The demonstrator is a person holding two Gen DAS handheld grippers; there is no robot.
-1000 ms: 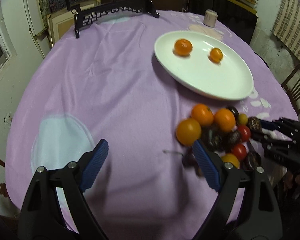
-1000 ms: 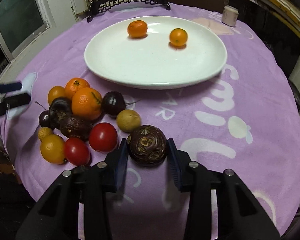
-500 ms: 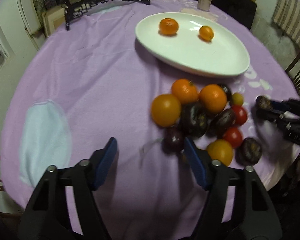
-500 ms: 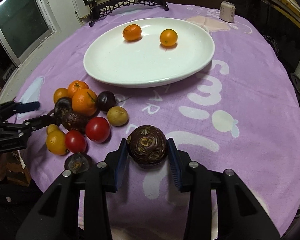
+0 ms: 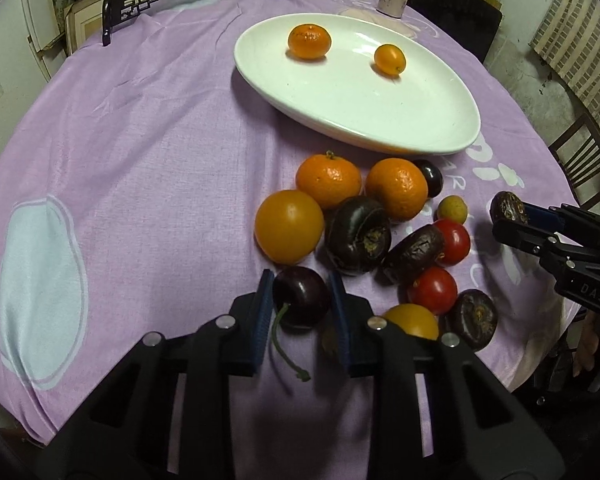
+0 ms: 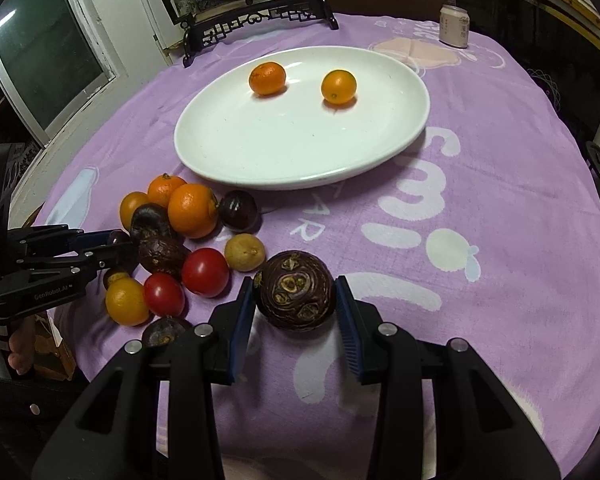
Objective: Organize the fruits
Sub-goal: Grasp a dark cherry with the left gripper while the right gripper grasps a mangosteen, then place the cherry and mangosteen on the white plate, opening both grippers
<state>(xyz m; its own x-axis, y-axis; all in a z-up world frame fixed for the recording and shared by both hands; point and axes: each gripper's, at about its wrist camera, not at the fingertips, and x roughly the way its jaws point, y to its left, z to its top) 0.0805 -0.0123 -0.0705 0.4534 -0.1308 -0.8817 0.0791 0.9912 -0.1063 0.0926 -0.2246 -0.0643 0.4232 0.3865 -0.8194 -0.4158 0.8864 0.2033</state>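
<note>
Since the earlier frame, the left gripper had been closing and clamped the dark cherry at lower centre; the white plate, upper right, held two oranges.

From the right wrist, the right gripper gripped a brown water chestnut, plate above.

Both grippers: left gripper, right gripper black frames, ribbed blue pads, silver screws; white lettering on sides
</note>
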